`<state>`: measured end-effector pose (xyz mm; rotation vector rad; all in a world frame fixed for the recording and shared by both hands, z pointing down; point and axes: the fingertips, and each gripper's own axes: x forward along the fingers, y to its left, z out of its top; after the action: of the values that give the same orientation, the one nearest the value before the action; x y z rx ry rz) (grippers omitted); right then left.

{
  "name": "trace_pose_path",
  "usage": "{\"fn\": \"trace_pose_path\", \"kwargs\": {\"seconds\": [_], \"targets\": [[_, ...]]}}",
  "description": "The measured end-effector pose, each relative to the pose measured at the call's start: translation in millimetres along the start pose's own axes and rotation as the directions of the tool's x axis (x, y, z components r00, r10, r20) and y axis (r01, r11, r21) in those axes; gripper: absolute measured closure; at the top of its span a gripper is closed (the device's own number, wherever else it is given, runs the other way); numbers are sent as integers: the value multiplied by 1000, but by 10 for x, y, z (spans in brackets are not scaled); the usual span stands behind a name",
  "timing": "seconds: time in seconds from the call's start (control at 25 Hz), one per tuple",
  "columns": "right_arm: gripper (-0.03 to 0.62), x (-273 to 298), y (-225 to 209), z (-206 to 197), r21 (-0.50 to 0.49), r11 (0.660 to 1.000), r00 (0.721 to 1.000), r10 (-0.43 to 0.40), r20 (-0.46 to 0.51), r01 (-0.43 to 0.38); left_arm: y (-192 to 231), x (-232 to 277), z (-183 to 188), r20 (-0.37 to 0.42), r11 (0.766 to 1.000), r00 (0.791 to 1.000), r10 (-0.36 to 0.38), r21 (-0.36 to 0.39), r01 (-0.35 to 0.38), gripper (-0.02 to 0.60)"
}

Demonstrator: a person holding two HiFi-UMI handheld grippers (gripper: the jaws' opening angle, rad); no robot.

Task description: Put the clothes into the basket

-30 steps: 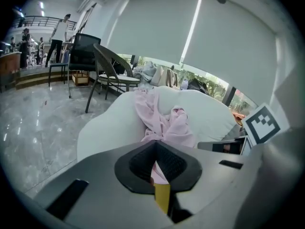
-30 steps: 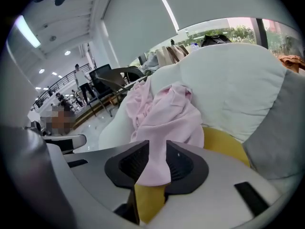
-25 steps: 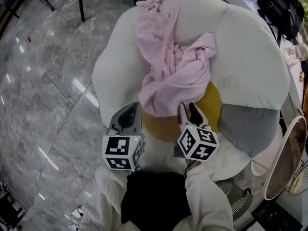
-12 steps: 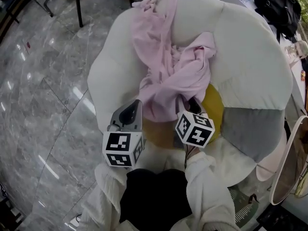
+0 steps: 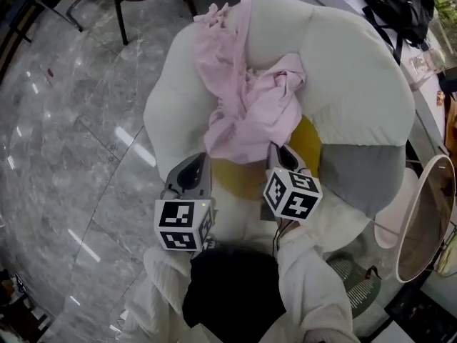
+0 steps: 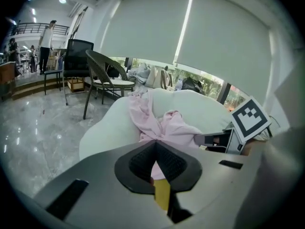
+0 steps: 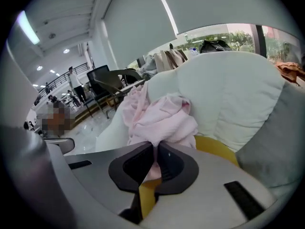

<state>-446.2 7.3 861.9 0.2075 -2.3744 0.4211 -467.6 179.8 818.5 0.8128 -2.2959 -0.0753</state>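
Left fingers: my left gripper (image 5: 202,157) has its jaws pressed together on the near left edge of the pink garment (image 5: 250,106).
Right fingers: my right gripper (image 5: 280,148) has just been closing its jaws, and they now pinch a fold at the garment's near right edge.
Garment: it lies crumpled on the seat of the white armchair (image 5: 357,84), with one end draped up over the backrest.
Beneath: a yellow cushion (image 5: 239,181) shows under the near hem, between my two grippers.
Beside: a grey cushion (image 5: 357,177) lies to the right of the yellow one.
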Motion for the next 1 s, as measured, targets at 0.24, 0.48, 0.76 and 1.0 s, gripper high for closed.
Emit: {"fn": "trace_pose_path", "kwargs": {"seconds": [0.24, 0.48, 0.76, 1.0], "targets": [[562, -728, 358, 490, 33, 999, 999, 33, -8, -32, -247, -633, 590, -22, 1000, 1000, -1, -2, 1, 575], [562, -1464, 500, 706, 126, 991, 999, 39, -27, -35, -455, -1145, 974, -50, 1000, 999, -21, 7, 21, 575], [562, -2593, 578, 813, 173, 985, 996, 14, -90, 1, -922, -1760, 1312, -111, 996, 990, -82, 16, 84, 575], [562, -3435, 638, 1271, 225, 974, 1000, -26, -17, 29, -1308, -2201, 1712, -123, 981, 977, -172, 66, 181, 575]]}}
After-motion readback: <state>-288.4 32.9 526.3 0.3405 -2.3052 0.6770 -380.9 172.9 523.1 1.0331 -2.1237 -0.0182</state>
